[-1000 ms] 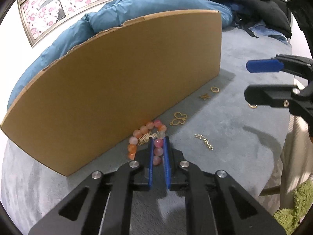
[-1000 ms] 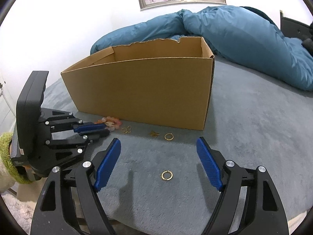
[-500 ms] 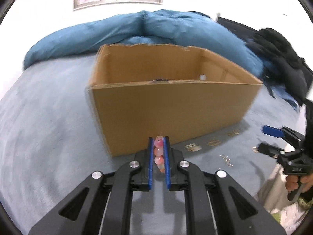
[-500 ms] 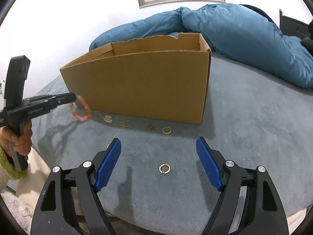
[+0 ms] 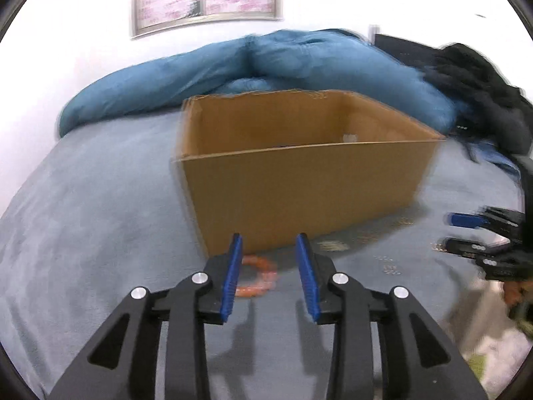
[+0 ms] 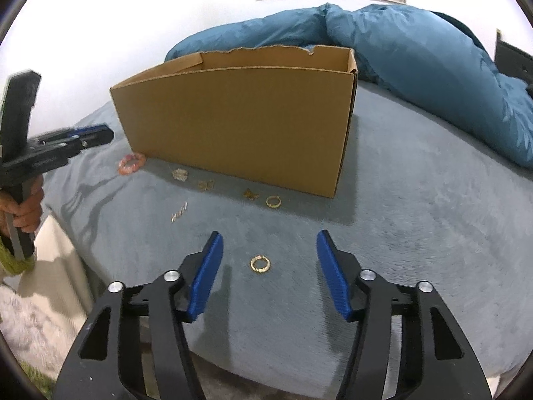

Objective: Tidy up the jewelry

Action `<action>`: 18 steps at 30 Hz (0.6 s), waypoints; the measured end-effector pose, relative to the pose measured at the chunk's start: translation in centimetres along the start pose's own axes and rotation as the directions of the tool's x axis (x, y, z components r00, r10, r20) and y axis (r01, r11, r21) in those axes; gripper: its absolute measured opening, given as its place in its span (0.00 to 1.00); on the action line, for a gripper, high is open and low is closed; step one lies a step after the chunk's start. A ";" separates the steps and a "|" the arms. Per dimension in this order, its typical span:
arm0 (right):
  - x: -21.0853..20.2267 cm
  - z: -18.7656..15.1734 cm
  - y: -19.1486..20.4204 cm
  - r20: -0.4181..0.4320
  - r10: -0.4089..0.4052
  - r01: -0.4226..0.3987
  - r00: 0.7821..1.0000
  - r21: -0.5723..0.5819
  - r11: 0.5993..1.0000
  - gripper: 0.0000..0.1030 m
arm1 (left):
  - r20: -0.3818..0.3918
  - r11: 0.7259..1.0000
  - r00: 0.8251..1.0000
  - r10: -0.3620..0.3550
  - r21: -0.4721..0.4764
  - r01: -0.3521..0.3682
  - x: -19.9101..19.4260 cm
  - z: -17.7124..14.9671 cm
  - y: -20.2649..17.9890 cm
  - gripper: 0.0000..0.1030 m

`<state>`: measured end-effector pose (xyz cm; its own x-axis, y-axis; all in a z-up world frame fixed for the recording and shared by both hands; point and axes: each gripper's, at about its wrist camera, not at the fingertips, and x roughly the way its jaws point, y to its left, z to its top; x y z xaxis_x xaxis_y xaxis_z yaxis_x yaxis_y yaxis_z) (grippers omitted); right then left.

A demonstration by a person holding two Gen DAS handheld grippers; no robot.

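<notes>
At the far left of the right wrist view, a hand carries the left tongs (image 6: 85, 135), whose jaws have just been opening and now stand parted with nothing between them; the pink bead bracelet (image 6: 131, 163) lies loose on the grey bed (image 6: 416, 233), just beside the near left corner of the cardboard box (image 6: 240, 123) and outside it. I judge the bracelet light, floppy and prone to roll off smooth pads, so it wants pinching across one stretch of beads, not at a single bead. Rightward along the box front lie a small gold cluster (image 6: 180, 174), a gold charm (image 6: 206, 184), another charm (image 6: 250, 194) and a gold ring (image 6: 273, 201), with a short chain (image 6: 179, 212) nearer the camera. These look tiny, stiff, slippery and sunk into the plush cover. The nearest gold ring (image 6: 260, 263) lies below the right tongs (image 6: 269, 260), whose jaws have just been closing yet are released, touching nothing; gripping it across its rim seems best.
</notes>
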<state>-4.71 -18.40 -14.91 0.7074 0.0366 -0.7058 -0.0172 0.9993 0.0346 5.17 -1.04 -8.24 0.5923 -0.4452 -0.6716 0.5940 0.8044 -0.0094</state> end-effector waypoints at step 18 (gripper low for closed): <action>0.9 -1.4 -0.7 -0.115 0.143 -0.162 0.983 -0.178 0.971 0.27 | -0.170 0.893 0.969 -0.178 0.386 0.232 6.4 -2.4 -9.6 0.34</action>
<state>-5.09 -19.07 -16.56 0.6114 0.1807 -0.7704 -0.2572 0.9661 0.0225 1.97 -10.65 -14.28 0.3757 -0.5075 -0.7754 0.8778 0.4632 0.1221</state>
